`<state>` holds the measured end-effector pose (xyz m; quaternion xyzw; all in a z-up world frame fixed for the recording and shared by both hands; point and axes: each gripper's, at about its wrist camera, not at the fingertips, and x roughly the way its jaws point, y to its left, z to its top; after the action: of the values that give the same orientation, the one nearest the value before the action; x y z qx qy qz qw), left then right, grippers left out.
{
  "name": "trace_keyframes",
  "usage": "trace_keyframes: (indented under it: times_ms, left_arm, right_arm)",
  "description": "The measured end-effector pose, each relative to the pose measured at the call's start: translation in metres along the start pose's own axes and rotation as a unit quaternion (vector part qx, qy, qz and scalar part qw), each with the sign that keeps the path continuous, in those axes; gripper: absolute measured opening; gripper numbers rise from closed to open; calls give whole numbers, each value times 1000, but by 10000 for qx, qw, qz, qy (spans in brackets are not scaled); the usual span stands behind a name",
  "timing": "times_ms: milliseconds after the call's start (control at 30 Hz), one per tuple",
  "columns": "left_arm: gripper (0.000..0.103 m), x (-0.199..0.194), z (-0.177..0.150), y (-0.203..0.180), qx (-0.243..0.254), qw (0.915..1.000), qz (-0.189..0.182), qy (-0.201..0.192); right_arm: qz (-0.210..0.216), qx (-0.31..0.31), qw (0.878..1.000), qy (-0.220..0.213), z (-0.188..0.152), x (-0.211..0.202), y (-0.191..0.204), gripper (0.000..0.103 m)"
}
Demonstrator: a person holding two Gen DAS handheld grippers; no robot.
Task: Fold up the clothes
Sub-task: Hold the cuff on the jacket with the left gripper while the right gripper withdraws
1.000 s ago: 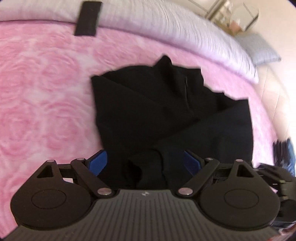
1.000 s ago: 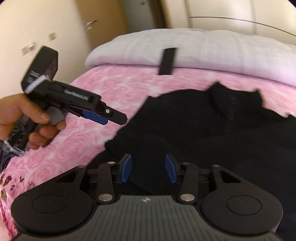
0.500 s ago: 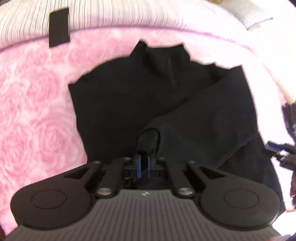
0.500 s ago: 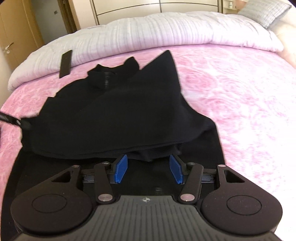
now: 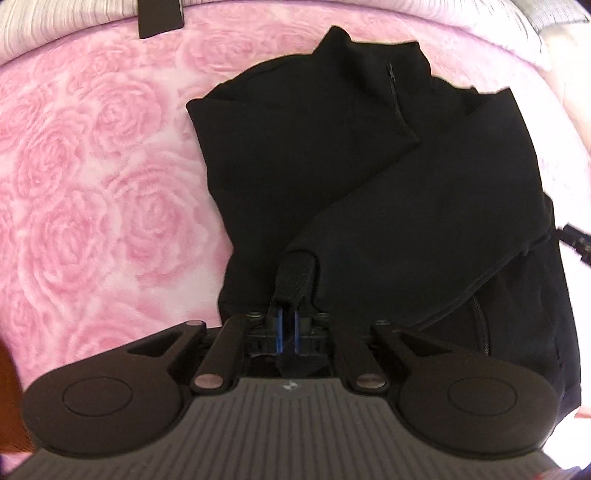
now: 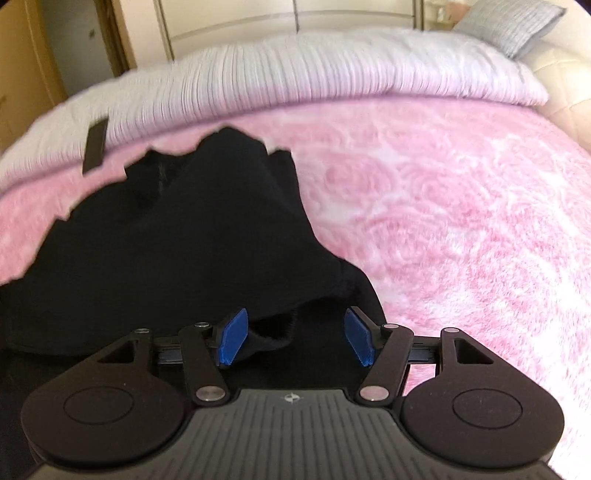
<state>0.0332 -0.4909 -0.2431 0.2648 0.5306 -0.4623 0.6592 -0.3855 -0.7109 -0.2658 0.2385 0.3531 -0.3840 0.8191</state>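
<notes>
A black zip-neck garment (image 5: 332, 155) lies on the pink rose-patterned blanket (image 5: 92, 177), one sleeve folded across its body. My left gripper (image 5: 287, 328) is shut on the sleeve cuff (image 5: 293, 277), which stands up between the blue pads. In the right wrist view the same garment (image 6: 177, 236) fills the left half. My right gripper (image 6: 295, 339) is open, and a fold of the fabric's edge (image 6: 273, 332) lies between its blue pads without being pinched.
A white ribbed duvet (image 6: 295, 70) runs along the far side of the bed, with a flat black object (image 6: 95, 142) lying on its edge. A grey pillow (image 6: 506, 26) sits at the far right. A wooden door and wardrobe stand behind.
My left gripper went from open to shut on the sleeve cuff and drew it over the garment. My right gripper swung rightward and opened wider.
</notes>
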Motion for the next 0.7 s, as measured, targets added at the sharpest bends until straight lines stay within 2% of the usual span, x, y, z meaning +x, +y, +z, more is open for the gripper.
trace_keyframes:
  times_ms: [33, 100, 267, 333, 367, 433, 633, 700]
  left_arm:
    - [3, 0, 1, -2, -44, 10000, 5, -39]
    - [3, 1, 5, -4, -59, 9999, 23, -90]
    - [3, 2, 19, -7, 71, 9998, 86, -155]
    - [3, 4, 21, -6, 95, 9998, 112, -146]
    - [3, 5, 20, -6, 121, 9997, 138, -134]
    - [3, 7, 18, -7, 151, 9997, 162, -130]
    - [3, 5, 19, -12, 203, 9989, 12, -411]
    - [3, 7, 21, -15, 275, 9988, 43, -403]
  right_arm:
    - [-24, -80, 10000, 35, 0, 2, -2, 56]
    - [-252, -559, 9981, -7, 0, 5, 2, 57]
    - [-467, -1399, 9890, -98, 5, 16, 10, 60]
    - [-610, -1691, 9837, 77, 5, 28, 12, 67]
    - [-684, -1850, 9801, 214, 5, 36, 13, 67]
    - [-570, -2058, 9765, 285, 3, 44, 14, 67]
    - [-251, -1885, 9805, -501, 11, 45, 1, 65]
    - [-599, -1598, 9828, -706, 15, 45, -12, 63]
